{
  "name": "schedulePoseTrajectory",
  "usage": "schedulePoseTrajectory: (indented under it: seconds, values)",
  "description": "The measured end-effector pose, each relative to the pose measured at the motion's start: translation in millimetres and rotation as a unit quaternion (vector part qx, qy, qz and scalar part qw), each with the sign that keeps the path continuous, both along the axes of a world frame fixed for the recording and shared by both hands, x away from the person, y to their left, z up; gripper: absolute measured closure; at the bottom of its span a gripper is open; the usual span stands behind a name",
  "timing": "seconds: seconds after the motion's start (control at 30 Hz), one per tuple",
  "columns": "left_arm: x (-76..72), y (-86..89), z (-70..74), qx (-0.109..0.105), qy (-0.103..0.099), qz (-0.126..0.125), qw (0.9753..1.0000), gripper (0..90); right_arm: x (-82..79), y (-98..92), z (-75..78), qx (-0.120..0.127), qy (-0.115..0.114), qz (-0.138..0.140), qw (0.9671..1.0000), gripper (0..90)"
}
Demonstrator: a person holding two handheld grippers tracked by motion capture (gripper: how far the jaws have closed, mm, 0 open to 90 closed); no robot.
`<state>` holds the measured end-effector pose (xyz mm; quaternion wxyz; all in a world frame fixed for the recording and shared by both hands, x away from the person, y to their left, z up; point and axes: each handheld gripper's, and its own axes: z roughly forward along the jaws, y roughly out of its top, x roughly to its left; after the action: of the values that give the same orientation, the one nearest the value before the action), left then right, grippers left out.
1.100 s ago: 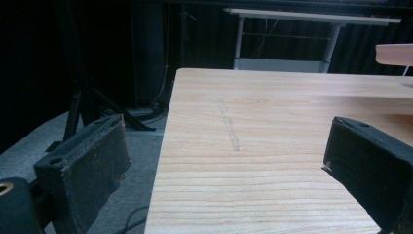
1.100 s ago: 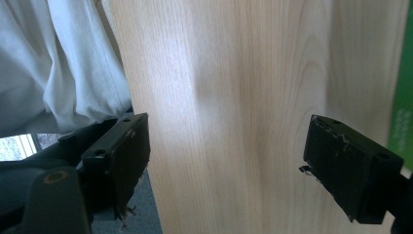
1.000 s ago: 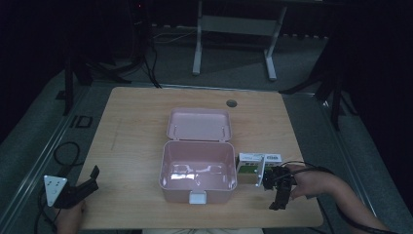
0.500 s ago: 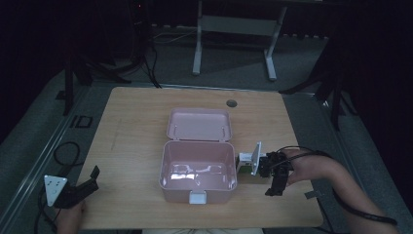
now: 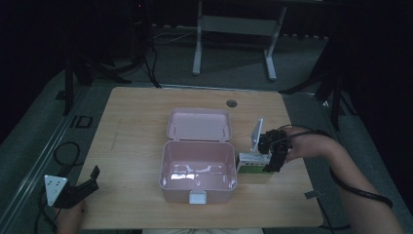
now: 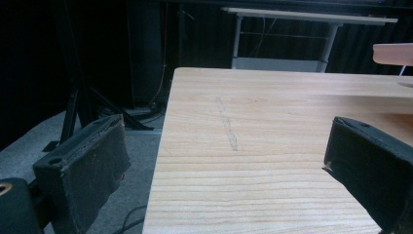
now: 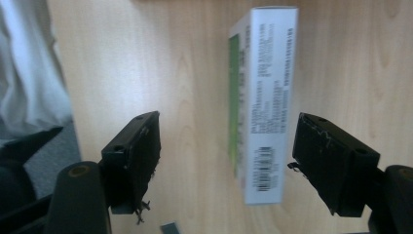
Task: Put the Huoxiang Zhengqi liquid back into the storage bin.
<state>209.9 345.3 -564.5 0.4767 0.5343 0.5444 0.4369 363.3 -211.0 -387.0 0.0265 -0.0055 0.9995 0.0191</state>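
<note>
Wooden table [image 5: 136, 126] seen from above, with dark floor and a grey metal stand [image 5: 234, 29] behind its far edge. At the table's centre stands a pink box [image 5: 197, 170] with its hinged lid [image 5: 199, 124] thrown open and lying flat toward the far side; the interior is bare and glossy, and a pale latch [image 5: 197, 197] sits on its near wall. Just beside the box's right wall lies a small white-and-green carton [image 5: 251, 163], resting on the tabletop on a long narrow side; in the right gripper view the carton [image 7: 265, 102] shows a white face of fine print with a barcode near its lower end and a green face turned left. The right gripper [image 5: 272, 158] hangs directly over the carton, pointing down, its jaws spread wide with the carton between them and touching neither pad. The left gripper [image 5: 78, 187] rests at the table's near left corner, well apart from the box, its jaws likewise spread with bare wood between them. A small round hole [image 5: 231, 103] marks the far side of the tabletop
</note>
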Motion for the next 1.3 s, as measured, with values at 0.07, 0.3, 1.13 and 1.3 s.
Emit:
schedulePoseTrajectory:
  seconds: [0.07, 0.3, 1.13, 1.3]
  values:
    - [0.0, 0.0, 0.0, 0.0, 0.0, 0.0, 1.0, 2.6, 4.8, 1.9, -0.5, -0.002, -0.004, 0.002, 1.0, 27.2]
    - [0.1, 0.2, 0.0, -0.001, 0.0, -0.001, 1.0, 2.6, 19.1, 6.4, -10.5, -0.013, -0.003, 0.003, 0.9999, 32.9]
    - [0.3, 0.5, 0.2, -0.003, 0.003, -0.003, 1.0, 2.6, 43.7, 3.1, -67.2, -0.04, 0.038, -0.01, 0.9984, 59.5]
    - [0.3, 0.5, 0.2, -0.003, 0.003, -0.002, 1.0, 2.6, 44.3, 3.4, -66.7, -0.045, 0.042, -0.011, 0.9981, 61.5]
